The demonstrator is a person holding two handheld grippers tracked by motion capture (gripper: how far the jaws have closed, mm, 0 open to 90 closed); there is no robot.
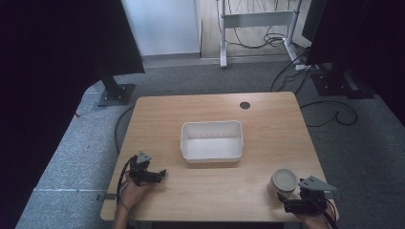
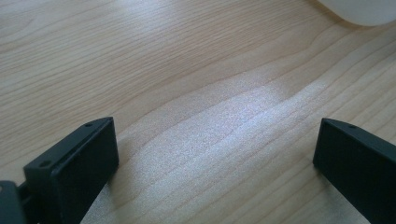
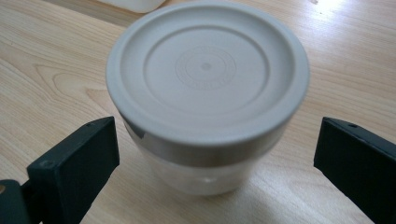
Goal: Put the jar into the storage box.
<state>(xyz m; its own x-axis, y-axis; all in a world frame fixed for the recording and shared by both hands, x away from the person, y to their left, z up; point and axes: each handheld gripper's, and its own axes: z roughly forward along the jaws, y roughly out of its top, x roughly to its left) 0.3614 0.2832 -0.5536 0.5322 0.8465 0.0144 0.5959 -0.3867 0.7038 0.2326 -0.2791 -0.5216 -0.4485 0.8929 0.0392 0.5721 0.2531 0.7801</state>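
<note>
Grey-lidded jar [image 3: 205, 93] upright at near right corner of wooden table [image 1: 267, 119], axis vertical, lid up, between wide-spread jaws of right gripper [image 3: 217, 163], untouched; left gripper [image 2: 215, 163] likewise wide, over bare wood; white tub [image 1: 211, 140] mid-table

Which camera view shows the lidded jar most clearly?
The right gripper view: the jar stands close between the open jaws, its grey lid and clear body plain. In the high view it is small, beside the right gripper.
</note>
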